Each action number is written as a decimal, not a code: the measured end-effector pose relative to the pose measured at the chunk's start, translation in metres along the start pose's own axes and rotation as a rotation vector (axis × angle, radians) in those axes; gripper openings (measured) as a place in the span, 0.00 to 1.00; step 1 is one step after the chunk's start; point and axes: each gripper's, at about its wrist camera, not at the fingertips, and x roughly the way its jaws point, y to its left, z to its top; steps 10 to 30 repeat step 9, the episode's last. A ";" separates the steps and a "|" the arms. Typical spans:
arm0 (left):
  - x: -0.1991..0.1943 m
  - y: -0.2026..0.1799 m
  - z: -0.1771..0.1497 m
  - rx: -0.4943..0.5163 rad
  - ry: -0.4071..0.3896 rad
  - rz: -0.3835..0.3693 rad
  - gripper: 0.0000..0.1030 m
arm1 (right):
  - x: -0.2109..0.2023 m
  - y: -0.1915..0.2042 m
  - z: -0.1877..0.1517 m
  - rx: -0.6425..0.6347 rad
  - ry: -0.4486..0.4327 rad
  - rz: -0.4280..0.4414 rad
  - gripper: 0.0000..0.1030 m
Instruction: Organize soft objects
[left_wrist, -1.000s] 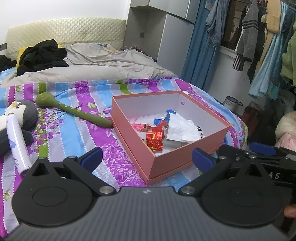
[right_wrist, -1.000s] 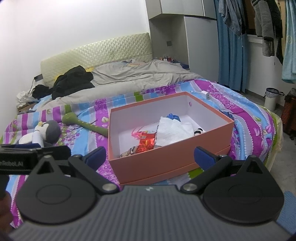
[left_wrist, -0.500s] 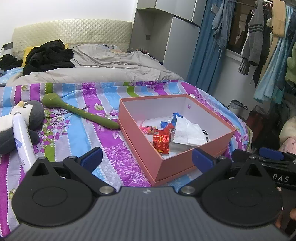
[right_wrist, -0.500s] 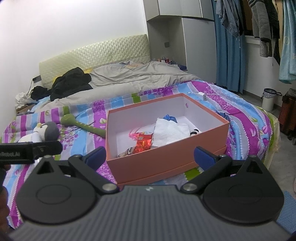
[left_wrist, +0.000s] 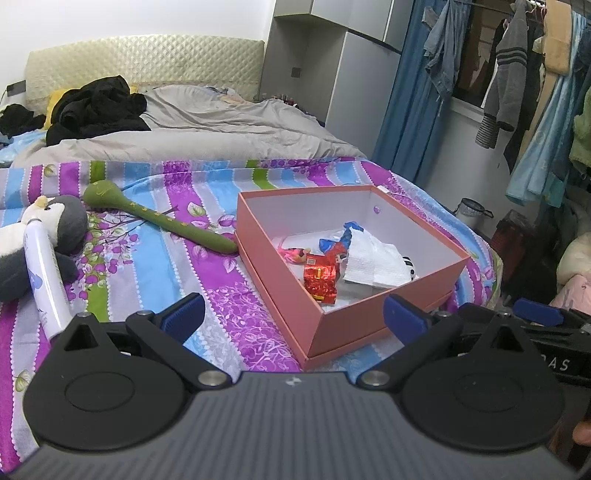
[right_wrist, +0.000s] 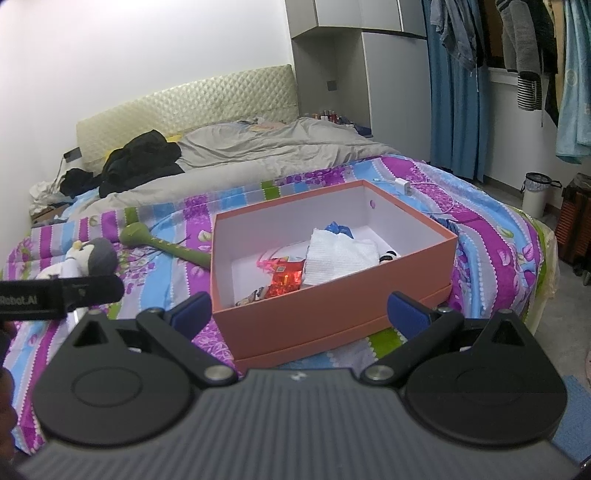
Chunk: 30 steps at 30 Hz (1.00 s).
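Note:
An open pink box (left_wrist: 277, 273) (right_wrist: 332, 310) sits on the striped bedspread and holds a white cloth (left_wrist: 373, 258) (right_wrist: 336, 254), a red foil packet (left_wrist: 320, 280) (right_wrist: 284, 282) and small toys. Left of the box lie a green plush snake (left_wrist: 155, 218) (right_wrist: 162, 245), a grey-and-white penguin plush (left_wrist: 55, 229) (right_wrist: 92, 258) and a white tube (left_wrist: 44, 273). My left gripper (left_wrist: 293, 314) is open and empty, in front of the box's near corner. My right gripper (right_wrist: 299, 312) is open and empty, in front of the box's near wall.
A grey duvet (left_wrist: 192, 125) and black clothes (left_wrist: 96, 110) cover the far half of the bed. A white charger and cable (right_wrist: 406, 186) lie behind the box. Hanging clothes (left_wrist: 517, 81) and a small bin (right_wrist: 535, 194) stand to the right, off the bed.
Both grippers have drawn back and risen a little, so the box looks smaller and farther. Nothing on the bed has moved.

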 end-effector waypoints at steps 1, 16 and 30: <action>0.000 0.000 0.000 -0.003 0.000 -0.001 1.00 | 0.000 0.000 -0.001 0.000 0.001 -0.001 1.00; -0.001 0.002 -0.003 -0.010 -0.004 -0.007 1.00 | -0.001 0.002 -0.005 0.002 0.008 -0.004 1.00; -0.001 0.002 -0.003 -0.010 -0.004 -0.007 1.00 | -0.001 0.002 -0.005 0.002 0.008 -0.004 1.00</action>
